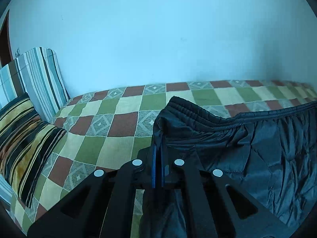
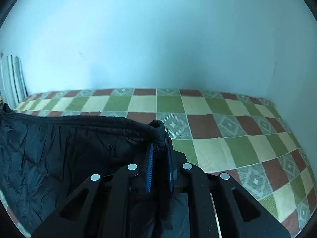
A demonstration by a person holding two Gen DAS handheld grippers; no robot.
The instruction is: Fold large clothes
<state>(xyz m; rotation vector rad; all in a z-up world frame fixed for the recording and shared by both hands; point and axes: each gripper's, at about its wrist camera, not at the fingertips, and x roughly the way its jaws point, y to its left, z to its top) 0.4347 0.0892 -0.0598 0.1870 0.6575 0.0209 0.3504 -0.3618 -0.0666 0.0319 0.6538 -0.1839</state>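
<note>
Patchwork bedding fills the lower half of both views: a checked bedspread (image 1: 111,130) of green, cream and rust-red squares, with grey squares bearing diamond motifs, lies flat across a bed that runs along a plain pale-blue wall (image 1: 158,39). At the bed's left end, in the left wrist view, a tall cushion with grey, white and brown vertical stripes (image 1: 39,79) leans upright against the wall, and a dark pillow striped in gold and black (image 1: 23,138) rests in front of it on the bedspread. In the right wrist view the bed ends at a corner where a second pale wall (image 2: 293,89) meets the first. A large dark, shiny, wrinkled garment with a gathered elastic waistband (image 1: 257,148) is stretched between the two grippers above the bedspread, its waistband forming the upper edge and the cloth hanging below. The left gripper (image 1: 158,148) has its blue-padded jaws pressed nearly together on one end of the waistband. The right gripper (image 2: 159,146) pinches the other end, its jaws narrow with bunched cloth between them.
</note>
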